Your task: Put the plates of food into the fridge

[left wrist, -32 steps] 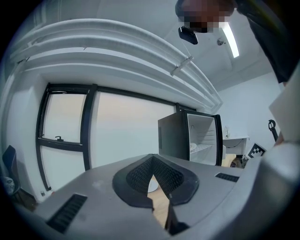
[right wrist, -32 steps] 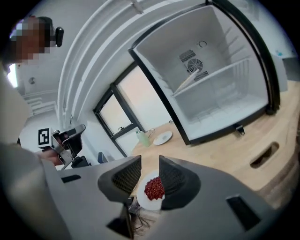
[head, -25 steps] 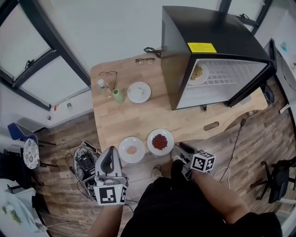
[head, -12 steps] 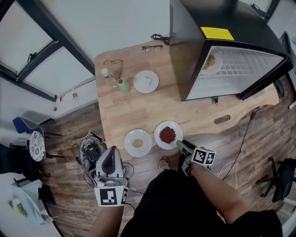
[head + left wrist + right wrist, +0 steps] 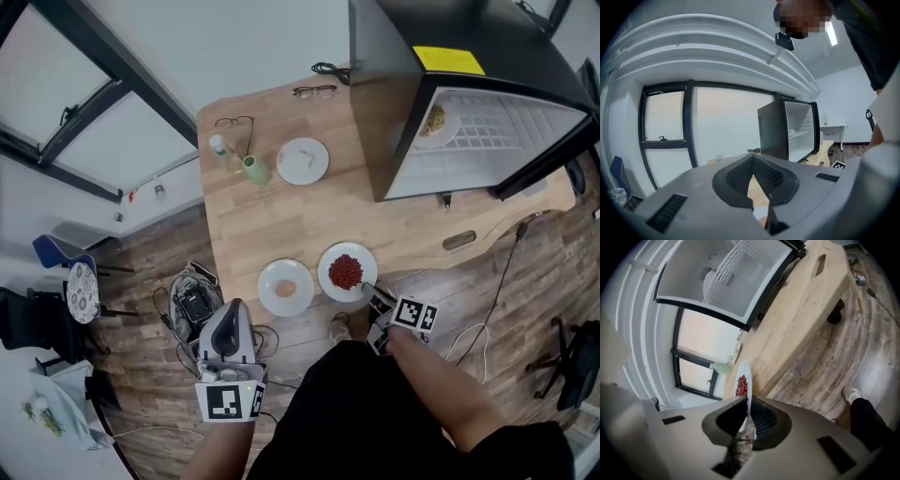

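Observation:
A white plate of red food (image 5: 347, 272) lies near the wooden table's (image 5: 281, 225) front edge. My right gripper (image 5: 368, 290) is at its near rim. In the right gripper view the jaws are closing, and the pads press on the plate's (image 5: 742, 380) thin rim between them (image 5: 746, 402). Just left of it lies a plate with a pale orange piece (image 5: 286, 287). A third plate (image 5: 303, 160) sits farther back. The black fridge (image 5: 469, 56) stands open at the back right with a plate of food (image 5: 435, 122) on its shelf. My left gripper (image 5: 232, 309) hangs shut and empty off the table, over the floor.
A green bottle (image 5: 254, 170), a small clear bottle (image 5: 219, 147) and two pairs of glasses (image 5: 234, 123) (image 5: 315, 91) lie on the table's far part. A box of cables (image 5: 197, 302) sits on the floor by the left gripper. My shoe (image 5: 339, 327) is under the table's edge.
The right gripper has come up to the red-food plate's near rim and closed on it. The left gripper has stayed low over the floor. The head view has shifted slightly.

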